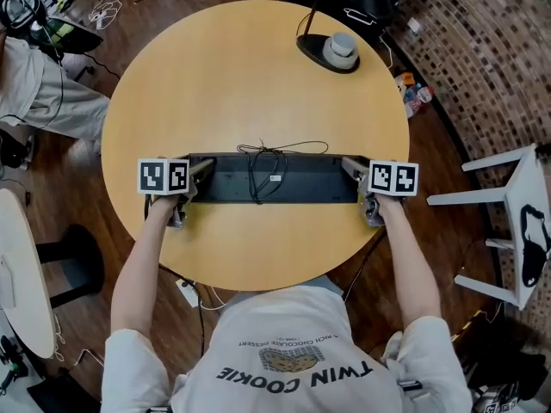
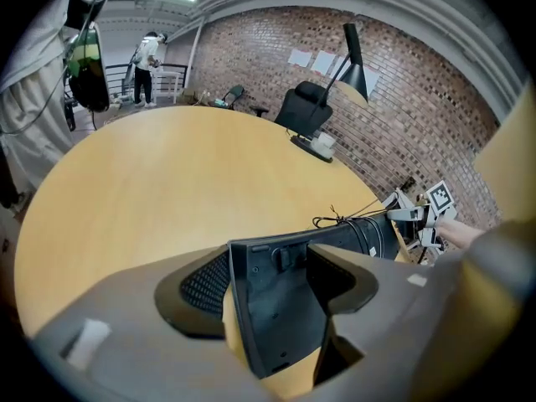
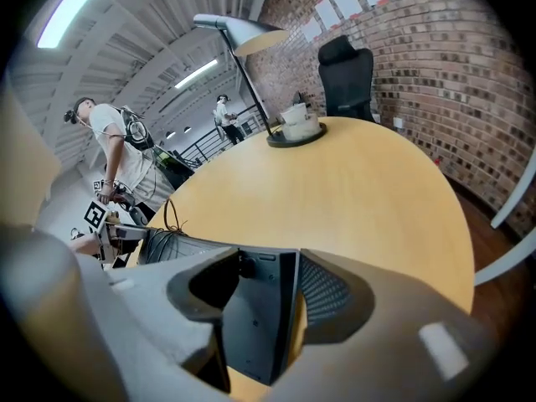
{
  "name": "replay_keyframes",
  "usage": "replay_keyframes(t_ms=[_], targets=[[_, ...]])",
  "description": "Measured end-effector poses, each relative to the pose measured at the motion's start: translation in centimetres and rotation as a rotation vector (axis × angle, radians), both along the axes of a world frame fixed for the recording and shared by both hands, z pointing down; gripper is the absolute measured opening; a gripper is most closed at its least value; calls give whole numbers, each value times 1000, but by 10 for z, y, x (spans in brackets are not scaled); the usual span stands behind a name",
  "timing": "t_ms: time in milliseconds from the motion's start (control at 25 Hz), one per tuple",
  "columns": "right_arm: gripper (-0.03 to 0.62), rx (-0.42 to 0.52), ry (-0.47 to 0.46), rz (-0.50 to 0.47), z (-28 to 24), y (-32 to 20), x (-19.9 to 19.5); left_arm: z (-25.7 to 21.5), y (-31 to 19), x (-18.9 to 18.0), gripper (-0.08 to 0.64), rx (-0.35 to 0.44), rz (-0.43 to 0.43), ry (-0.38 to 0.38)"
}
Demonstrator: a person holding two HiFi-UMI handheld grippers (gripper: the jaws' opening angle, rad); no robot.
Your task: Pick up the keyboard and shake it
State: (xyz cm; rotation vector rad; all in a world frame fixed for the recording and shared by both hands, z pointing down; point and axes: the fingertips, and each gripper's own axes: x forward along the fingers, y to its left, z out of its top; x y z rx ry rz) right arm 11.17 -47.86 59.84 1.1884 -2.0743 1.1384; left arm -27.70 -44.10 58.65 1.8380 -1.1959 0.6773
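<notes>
Framing the upturned black keyboard (image 1: pixel 318 179), lying on the round table (image 1: pixel 250 76).
Straddling its ends with left gripper (image 2: pixel 268 287) and right gripper (image 3: pixel 251 296), jaws wide, not yet pinching; judging it light, stiff, slick.

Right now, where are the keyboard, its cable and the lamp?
keyboard (image 1: pixel 318 183), head view, bare underside.
cable (image 1: pixel 255 175), head view, bundled loops.
lamp (image 1: pixel 312 46), head view, dark base.

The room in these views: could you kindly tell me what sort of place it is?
Likely a loft-style office or lab: exposed brick wall, black office chair, and a round wooden table with a desk lamp.
</notes>
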Motion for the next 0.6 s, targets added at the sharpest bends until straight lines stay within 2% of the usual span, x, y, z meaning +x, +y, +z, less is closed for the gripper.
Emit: replay_keyframes(t_ms=[120, 320, 600], targets=[[224, 76, 16, -8, -14, 9, 1, -13, 6, -1, 280, 79, -17, -1], [221, 220, 47, -25, -44, 30, 1, -43, 21, -6, 264, 263, -19, -31], [219, 345, 81, -10, -66, 63, 5, -62, 46, -1, 264, 379, 11, -76]])
